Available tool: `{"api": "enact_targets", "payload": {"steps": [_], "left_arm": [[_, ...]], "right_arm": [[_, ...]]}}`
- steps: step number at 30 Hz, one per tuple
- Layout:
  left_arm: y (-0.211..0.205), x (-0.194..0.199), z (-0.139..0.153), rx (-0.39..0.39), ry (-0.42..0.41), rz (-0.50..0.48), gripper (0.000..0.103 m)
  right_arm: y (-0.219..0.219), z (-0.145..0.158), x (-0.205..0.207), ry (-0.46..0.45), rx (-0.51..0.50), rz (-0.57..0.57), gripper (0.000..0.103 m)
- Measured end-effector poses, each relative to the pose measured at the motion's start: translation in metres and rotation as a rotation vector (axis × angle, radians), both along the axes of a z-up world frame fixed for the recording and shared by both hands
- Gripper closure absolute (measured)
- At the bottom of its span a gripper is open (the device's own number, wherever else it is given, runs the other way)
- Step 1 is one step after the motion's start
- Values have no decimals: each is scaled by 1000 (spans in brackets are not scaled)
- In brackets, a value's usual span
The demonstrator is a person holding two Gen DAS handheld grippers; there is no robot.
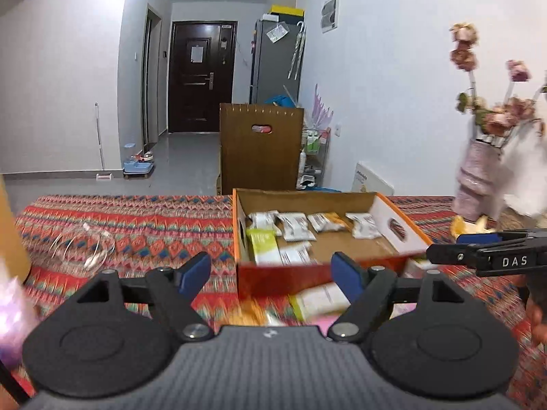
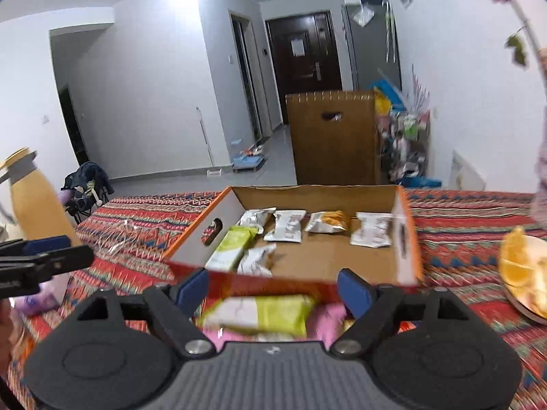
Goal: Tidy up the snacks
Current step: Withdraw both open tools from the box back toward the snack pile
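Observation:
An open orange cardboard box (image 1: 283,273) (image 2: 405,239) sits on the patterned tablecloth and holds several snack packets (image 1: 294,227) (image 2: 287,227) and a green-white packet (image 1: 263,246) (image 2: 230,247). My left gripper (image 1: 271,270) is open and empty just in front of the box's near wall. My right gripper (image 2: 273,287) is open above a loose green-white packet (image 2: 263,312) lying in front of the box on a pink packet (image 2: 328,317). Loose packets (image 1: 318,300) also lie below the left gripper. The right gripper also shows in the left wrist view (image 1: 478,251).
A clear glass bowl (image 1: 82,247) sits left of the box. A pink vase with dried flowers (image 1: 478,177) stands at the right. A plate with orange slices (image 2: 523,273) lies at the right. A yellow bottle (image 2: 34,198) stands at the left. A purple packet (image 2: 44,294) lies nearby.

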State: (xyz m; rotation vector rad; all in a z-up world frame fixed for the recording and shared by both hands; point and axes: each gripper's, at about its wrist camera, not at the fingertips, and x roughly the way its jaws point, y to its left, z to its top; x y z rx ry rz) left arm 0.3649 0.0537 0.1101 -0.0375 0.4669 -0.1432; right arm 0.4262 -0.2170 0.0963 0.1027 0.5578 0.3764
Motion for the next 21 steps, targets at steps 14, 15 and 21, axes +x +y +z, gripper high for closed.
{"api": "enact_targets", "payload": {"steps": [14, 15, 21], "left_arm": [[-22, -196, -67, 5, 64, 49, 8], [-25, -204, -73, 14, 73, 41, 8], [-30, -224, -89, 30, 103, 27, 7]], "right_arm": [[-5, -50, -229, -206, -192, 25, 5], [-4, -58, -238, -198, -196, 21, 5], [0, -97, -279, -88, -170, 51, 5]]}}
